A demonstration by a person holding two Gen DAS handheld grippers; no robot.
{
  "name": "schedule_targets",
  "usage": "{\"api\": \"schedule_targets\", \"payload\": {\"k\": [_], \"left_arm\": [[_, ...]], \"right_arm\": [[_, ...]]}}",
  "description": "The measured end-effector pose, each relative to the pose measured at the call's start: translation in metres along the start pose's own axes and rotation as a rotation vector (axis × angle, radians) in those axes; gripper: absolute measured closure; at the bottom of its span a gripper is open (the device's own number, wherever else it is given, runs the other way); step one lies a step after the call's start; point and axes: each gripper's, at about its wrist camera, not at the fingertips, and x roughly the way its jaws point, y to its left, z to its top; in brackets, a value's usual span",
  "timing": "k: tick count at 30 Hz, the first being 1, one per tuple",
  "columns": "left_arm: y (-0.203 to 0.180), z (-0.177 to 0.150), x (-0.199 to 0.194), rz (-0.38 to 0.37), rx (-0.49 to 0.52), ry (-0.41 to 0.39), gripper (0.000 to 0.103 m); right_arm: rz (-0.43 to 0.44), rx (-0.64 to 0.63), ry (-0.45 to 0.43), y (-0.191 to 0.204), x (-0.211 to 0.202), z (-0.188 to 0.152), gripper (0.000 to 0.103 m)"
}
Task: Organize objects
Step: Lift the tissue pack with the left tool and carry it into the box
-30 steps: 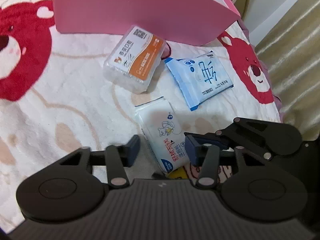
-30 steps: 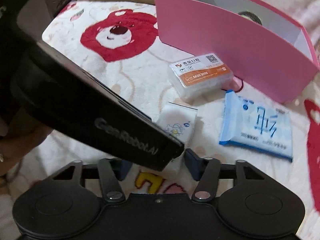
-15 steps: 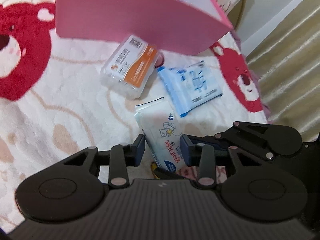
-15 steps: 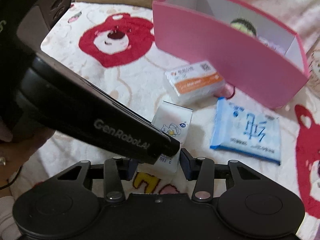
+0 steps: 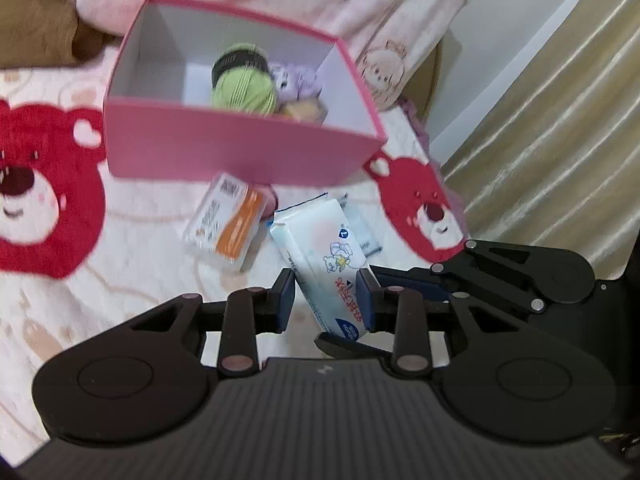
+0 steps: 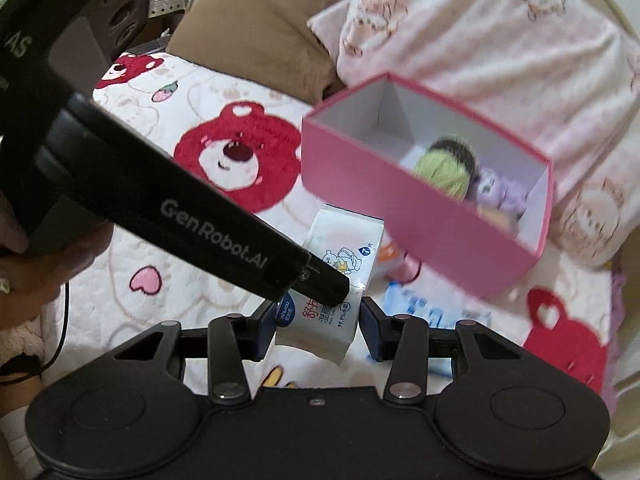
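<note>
Between left tool (image 5: 326,300) pads, pinched: white wipes pack (image 5: 324,256) w/ cartoon print; right tool (image 6: 316,330) spread.

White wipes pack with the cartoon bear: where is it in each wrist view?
Left wrist: the white wipes pack sits centre, tilted, its lower end between the left gripper fingers.
Right wrist: the pack sits centre-low, partly behind the left gripper's black body, its near end above the right gripper.
Shared landmark: the pink box with green yarn, beyond the pack in both.
</note>
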Motion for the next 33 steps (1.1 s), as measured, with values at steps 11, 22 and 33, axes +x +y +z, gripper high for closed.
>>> {"api": "schedule_targets", "payload": {"k": [11, 22, 33], "left_arm": [[0.008, 0.093, -0.024, 0.019, 0.011, -0.015, 0.073], [0.050, 0.169, 0.037, 0.151, -0.056, 0.021, 0.074], [0.098, 0.208, 0.115, 0.267, -0.084, 0.099, 0.074]], "right_arm": [[-0.058, -0.085, -0.098, -0.034, 0.001, 0.090, 0.057], [0.057, 0.237, -0.083, -0.103, 0.086, 0.136, 0.058], [0.149, 0.513, 0.033, -0.146, 0.190, 0.152, 0.058]]}}
